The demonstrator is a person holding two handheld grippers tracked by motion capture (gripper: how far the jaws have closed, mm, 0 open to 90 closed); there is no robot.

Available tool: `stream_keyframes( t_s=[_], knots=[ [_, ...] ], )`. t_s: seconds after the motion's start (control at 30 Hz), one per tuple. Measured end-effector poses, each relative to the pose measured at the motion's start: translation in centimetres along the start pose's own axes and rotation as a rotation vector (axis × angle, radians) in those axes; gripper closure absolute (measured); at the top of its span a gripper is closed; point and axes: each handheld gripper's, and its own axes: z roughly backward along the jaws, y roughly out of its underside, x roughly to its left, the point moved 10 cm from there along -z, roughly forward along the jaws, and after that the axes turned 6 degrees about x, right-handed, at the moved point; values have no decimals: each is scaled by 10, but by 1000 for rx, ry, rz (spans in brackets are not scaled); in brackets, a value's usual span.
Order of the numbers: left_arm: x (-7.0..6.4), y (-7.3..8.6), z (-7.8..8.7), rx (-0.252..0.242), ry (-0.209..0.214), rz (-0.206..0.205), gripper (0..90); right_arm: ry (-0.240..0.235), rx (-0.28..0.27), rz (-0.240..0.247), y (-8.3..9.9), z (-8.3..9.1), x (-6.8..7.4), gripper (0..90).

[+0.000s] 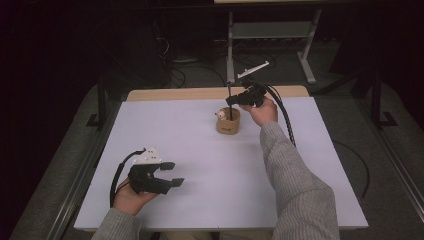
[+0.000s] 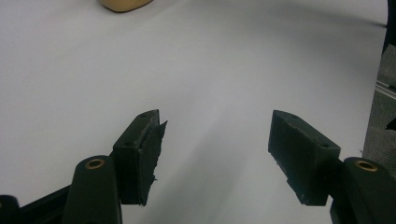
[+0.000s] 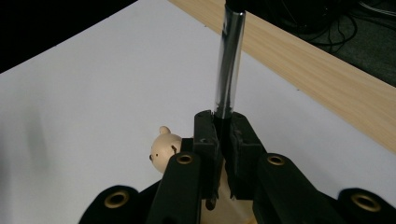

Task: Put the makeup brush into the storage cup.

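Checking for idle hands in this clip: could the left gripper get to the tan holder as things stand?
Probably yes. The left gripper rests open near the table's front edge, with bare white surface between it and the holder. But the right gripper is above the holder, shut on a pen, crowding the top.

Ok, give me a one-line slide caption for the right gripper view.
Right gripper, jaws closed on an upright pen, above a tan holder with a bear figure on the white table.

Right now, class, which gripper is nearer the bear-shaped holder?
Right. The right gripper sits directly above the bear-shaped holder, gripping a pen; the left gripper hovers open, far nearer the person.
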Motion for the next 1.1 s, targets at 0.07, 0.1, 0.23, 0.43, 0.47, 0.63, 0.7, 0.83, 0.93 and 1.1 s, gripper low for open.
stream_keyframes(
  t_s=[0.07,0.1,0.23,0.43,0.47,0.63,0.7,0.83,0.93,1.1],
  knots=[
    [0,0,0,2,0,1,342,2,0,-6,1,0,0,825],
    [0,0,0,2,1,0,342,5,1,-4,2,0,-1,825],
    [0,0,0,-1,1,6,342,6,-4,-13,5,-1,-2,825],
    [0,0,0,0,2,7,342,11,0,-20,10,0,-5,824],
    [0,0,0,1,3,7,342,14,-2,-16,10,0,-5,824],
    [1,1,-1,4,0,-1,341,7,1,-26,14,-1,-5,822],
    [1,1,-1,3,0,3,340,7,2,-27,14,-1,-5,822],
    [1,1,-1,4,2,7,339,5,11,-26,18,-3,-5,820],
    [2,1,0,0,0,14,339,5,11,-29,19,-3,-6,820],
    [2,1,1,1,-1,8,340,14,8,-34,22,-2,-6,818]
  ],
)
